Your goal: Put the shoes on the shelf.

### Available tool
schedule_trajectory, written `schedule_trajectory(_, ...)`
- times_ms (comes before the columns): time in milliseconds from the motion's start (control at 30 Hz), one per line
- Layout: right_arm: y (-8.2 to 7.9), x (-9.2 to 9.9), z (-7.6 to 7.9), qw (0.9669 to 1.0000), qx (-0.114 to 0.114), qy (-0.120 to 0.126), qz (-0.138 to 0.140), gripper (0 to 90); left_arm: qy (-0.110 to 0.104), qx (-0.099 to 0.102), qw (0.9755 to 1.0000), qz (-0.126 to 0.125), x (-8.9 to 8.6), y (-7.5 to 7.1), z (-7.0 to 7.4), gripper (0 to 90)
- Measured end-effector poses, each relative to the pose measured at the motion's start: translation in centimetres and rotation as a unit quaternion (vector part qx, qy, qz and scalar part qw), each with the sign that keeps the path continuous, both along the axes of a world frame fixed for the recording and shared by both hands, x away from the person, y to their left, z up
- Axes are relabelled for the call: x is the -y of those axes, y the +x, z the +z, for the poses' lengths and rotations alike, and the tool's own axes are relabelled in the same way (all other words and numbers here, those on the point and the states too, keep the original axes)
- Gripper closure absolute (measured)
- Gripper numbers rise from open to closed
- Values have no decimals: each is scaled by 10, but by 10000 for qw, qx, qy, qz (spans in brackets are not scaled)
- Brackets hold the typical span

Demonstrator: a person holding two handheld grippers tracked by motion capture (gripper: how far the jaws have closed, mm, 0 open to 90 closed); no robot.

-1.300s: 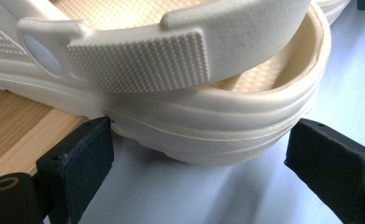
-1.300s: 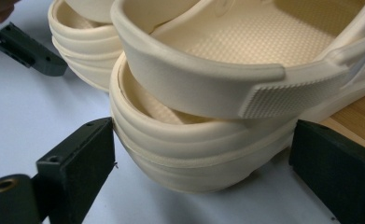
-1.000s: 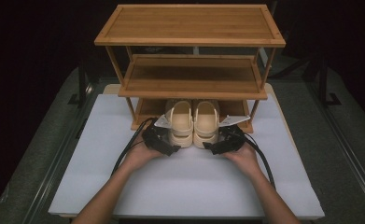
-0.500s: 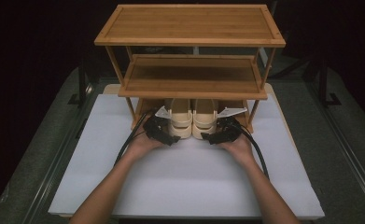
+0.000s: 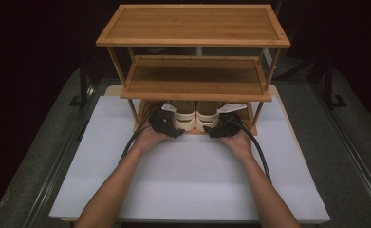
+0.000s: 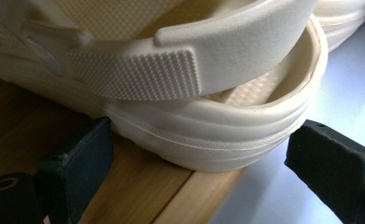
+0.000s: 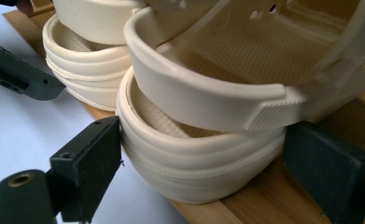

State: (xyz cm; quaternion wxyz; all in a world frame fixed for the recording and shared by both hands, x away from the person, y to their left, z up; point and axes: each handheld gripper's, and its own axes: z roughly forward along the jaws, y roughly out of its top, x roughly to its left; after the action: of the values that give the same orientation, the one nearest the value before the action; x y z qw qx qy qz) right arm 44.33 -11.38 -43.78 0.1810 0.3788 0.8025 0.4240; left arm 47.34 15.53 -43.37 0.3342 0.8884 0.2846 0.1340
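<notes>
Straddling the heels of both cream clogs on the rack's bottom shelf (image 5: 195,132). We have the left gripper (image 6: 199,154) around the left clog (image 6: 208,135), jaws open, not pressing. Our right gripper (image 7: 201,158) brackets the right clog (image 7: 199,158), jaws just closing, one touching.

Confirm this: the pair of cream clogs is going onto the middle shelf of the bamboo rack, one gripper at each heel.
Wrong shelf. In the high view the clogs sit on the bottom shelf of the rack, under the middle one. One gripper at each heel holds true.
</notes>
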Motion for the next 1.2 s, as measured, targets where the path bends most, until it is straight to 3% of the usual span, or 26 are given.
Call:
schedule_trajectory(333,-12,8,2,9999,-95,22,33,132,-146,17,9999,-29,-12,-16,6,120)
schedule_trajectory(433,-26,14,4,9999,-166,20,19,125,-122,71,9999,-98,-18,-23,8,120)
schedule_trajectory(667,-53,31,8,9995,-296,-58,29,77,-138,127,9998,-81,-42,-56,17,119)
schedule_trajectory(933,-92,61,9,9994,-278,-212,-34,28,-145,187,9997,-35,-72,-98,22,108)
schedule_trajectory(1033,-102,69,8,9995,-216,-231,-69,28,-110,167,9998,3,-80,-109,21,94)
schedule_trajectory(1133,-123,84,5,9986,-237,-423,-200,28,-124,135,9998,102,-99,-131,16,94)
schedule_trajectory(1200,-132,92,3,9985,-239,-406,-271,28,-47,84,9998,167,-107,-141,11,85)
